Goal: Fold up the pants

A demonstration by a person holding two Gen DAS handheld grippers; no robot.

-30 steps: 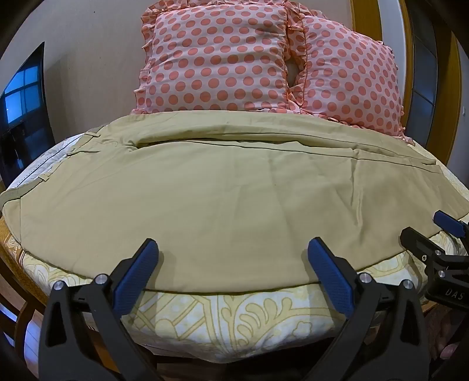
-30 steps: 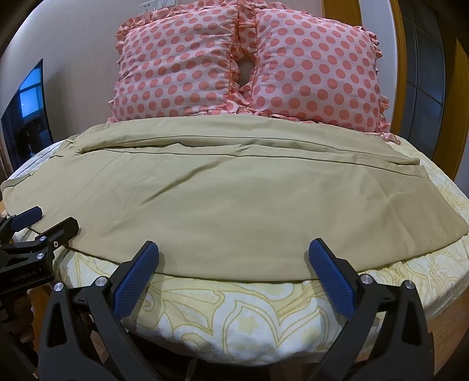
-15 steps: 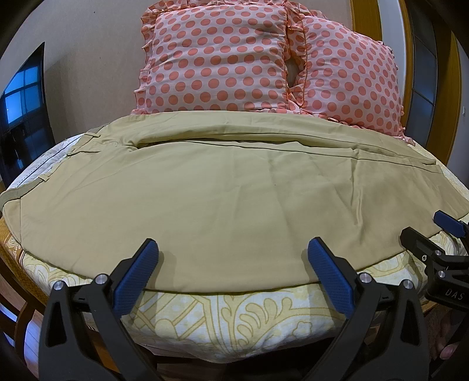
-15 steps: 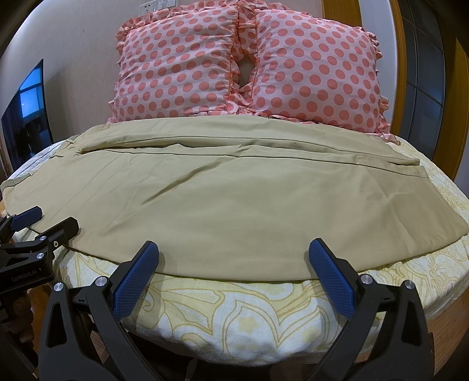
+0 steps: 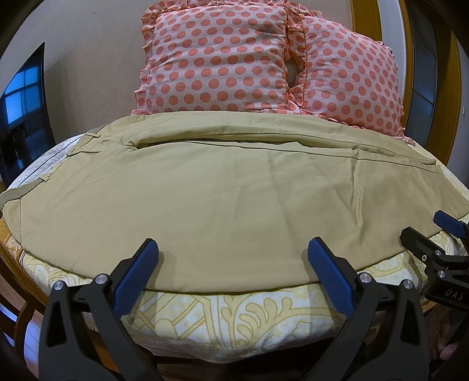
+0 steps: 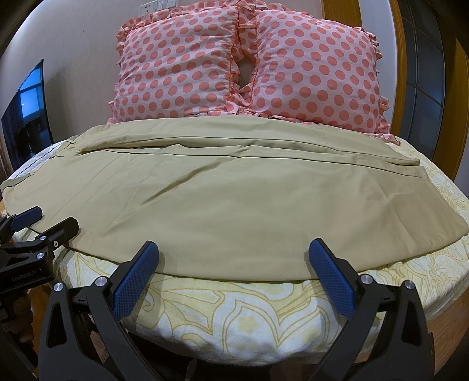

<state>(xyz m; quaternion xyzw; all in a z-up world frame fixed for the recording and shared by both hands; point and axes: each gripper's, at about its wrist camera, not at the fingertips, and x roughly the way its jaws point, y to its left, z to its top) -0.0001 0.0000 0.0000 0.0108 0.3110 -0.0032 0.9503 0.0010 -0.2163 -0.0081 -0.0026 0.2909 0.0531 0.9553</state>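
Both grippers, left gripper (image 5: 233, 269) and right gripper (image 6: 233, 268), fingers wide apart at pants (image 5: 222, 205) hem; risk of pinching bed sheet (image 6: 234, 316) too, dragging it.

Pants (image 5: 228, 199): plain khaki-tan, with darker seam lines. Bed (image 5: 240, 319) cover: cream-white ground with a pale yellow ornamental leaf-and-scroll pattern. Two pillows (image 6: 181, 67) at the bed's far edge: light pink with coral-red polka dots and ruffled trim of the same print. Left claw (image 5: 231, 272) and right claw (image 6: 231, 272): black frames, silver screws, textured blue pads (image 5: 134, 281). Wall (image 5: 93, 47): beige. Door frame (image 6: 340, 14): golden-brown wood.
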